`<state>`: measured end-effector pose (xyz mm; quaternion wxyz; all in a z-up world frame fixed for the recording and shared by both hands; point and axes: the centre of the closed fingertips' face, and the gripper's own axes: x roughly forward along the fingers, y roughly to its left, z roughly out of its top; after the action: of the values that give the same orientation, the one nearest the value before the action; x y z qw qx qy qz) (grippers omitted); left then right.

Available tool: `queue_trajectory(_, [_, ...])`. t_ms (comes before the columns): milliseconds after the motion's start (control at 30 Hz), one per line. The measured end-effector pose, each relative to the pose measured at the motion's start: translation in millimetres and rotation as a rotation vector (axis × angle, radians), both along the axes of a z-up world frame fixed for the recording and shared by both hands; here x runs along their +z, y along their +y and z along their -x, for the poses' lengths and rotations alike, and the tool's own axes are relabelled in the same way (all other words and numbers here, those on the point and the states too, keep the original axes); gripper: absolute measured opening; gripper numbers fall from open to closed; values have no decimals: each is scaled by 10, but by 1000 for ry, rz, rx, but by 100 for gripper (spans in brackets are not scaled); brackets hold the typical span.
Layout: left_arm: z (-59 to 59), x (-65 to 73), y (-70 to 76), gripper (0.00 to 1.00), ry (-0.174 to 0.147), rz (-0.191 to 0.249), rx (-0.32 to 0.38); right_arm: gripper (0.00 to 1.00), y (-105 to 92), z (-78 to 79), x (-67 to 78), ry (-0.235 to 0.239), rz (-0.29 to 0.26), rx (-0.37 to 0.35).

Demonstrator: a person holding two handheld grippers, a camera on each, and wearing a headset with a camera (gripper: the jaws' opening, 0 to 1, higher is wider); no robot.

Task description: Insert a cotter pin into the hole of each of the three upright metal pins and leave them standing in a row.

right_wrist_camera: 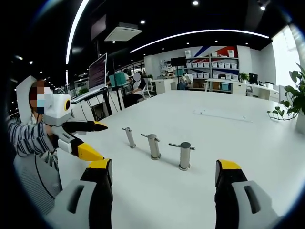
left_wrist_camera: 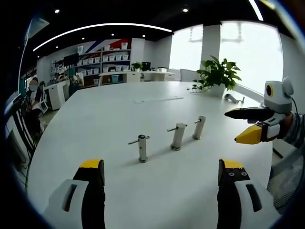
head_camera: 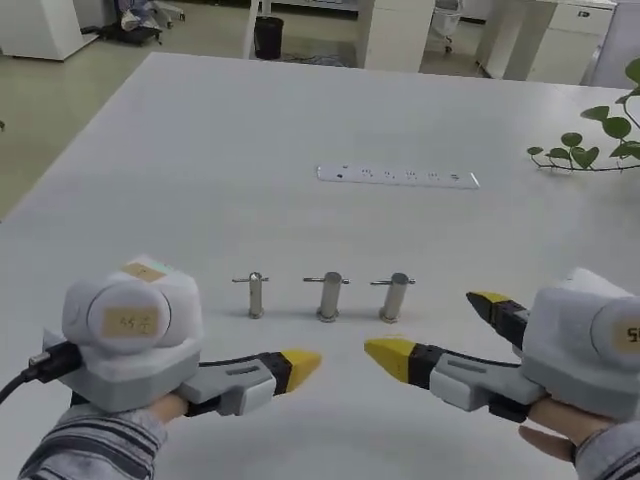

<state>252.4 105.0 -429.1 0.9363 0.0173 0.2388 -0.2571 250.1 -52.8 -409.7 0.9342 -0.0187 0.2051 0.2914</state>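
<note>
White table, metal pins far from edges, left tool, right tool wide-jawed

Three short, silvery, cylindrical metal pins stand upright in a row on the white table, spaced apart: the slimmer left pin, the thicker middle pin and the right pin. A thin metal cotter pin sits crosswise through each near its top.
</note>
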Motion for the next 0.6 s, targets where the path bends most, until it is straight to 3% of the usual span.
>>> queue_trajectory(600, [12,-18,-7,99,12,-6,0,81,-18,45,-28,33,50,9])
